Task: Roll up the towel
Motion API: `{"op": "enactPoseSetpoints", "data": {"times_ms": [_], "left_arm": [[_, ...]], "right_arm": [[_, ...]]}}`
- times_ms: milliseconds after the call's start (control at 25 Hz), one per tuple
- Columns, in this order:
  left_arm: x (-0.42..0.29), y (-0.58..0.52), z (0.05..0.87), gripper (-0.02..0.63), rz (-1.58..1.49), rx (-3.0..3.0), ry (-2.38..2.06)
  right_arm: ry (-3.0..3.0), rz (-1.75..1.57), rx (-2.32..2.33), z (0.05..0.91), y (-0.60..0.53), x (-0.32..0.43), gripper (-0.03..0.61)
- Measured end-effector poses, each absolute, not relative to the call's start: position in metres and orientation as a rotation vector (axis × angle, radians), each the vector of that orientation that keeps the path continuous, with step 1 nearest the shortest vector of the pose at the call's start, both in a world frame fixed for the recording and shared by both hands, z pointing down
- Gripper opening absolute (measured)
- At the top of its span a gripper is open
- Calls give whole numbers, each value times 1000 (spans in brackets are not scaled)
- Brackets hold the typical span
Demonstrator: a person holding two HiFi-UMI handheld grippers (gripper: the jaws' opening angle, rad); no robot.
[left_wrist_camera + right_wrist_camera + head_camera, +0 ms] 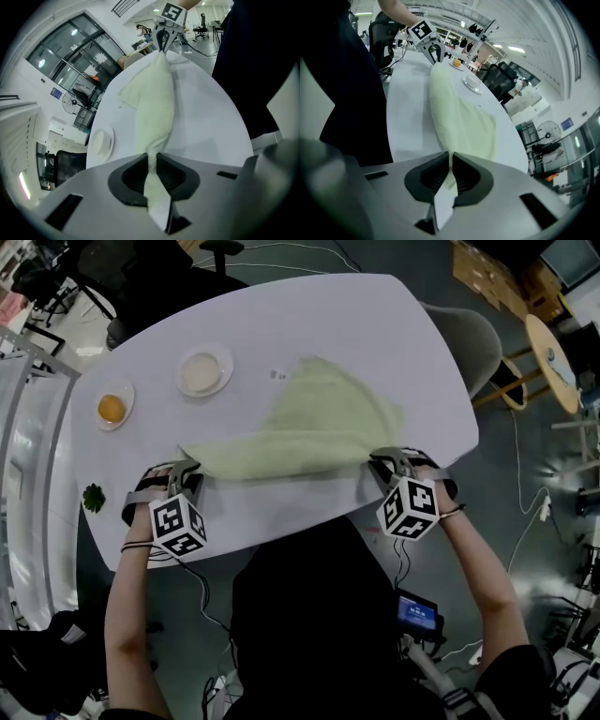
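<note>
A pale green towel point(309, 427) lies across the white table point(375, 334), its near edge stretched between the two grippers. My left gripper point(185, 468) is shut on the towel's near left corner; in the left gripper view the cloth point(157, 108) runs from between the pads toward the other gripper point(164, 35). At the near right corner my right gripper point(387, 461) is shut on the towel too, and in the right gripper view the cloth point(450, 117) is pinched between the pads. The far part of the towel rests flat on the table.
A white plate point(204, 371) and a small dish holding something orange point(113, 407) stand at the table's left. A green sprig point(93, 497) lies near the left edge. Chairs point(469, 334) and a round wooden table point(555, 357) surround the table.
</note>
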State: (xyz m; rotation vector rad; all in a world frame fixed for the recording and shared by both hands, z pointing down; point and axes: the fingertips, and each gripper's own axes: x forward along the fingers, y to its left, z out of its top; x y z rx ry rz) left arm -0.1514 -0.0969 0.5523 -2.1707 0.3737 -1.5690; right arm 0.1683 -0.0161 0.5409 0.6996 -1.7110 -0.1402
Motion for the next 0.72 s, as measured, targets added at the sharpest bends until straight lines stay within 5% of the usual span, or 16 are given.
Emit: {"op": "enactPoseSetpoints", "data": {"times_ms": [440, 720], "left_arm": [[-196, -9, 571, 66, -1645, -2258, 273], [-187, -37, 559, 67, -1657, -2349, 341]], "right_arm": [[-1785, -11, 582, 561, 74, 125, 29], [-1812, 15, 626, 545, 37, 132, 29]]}}
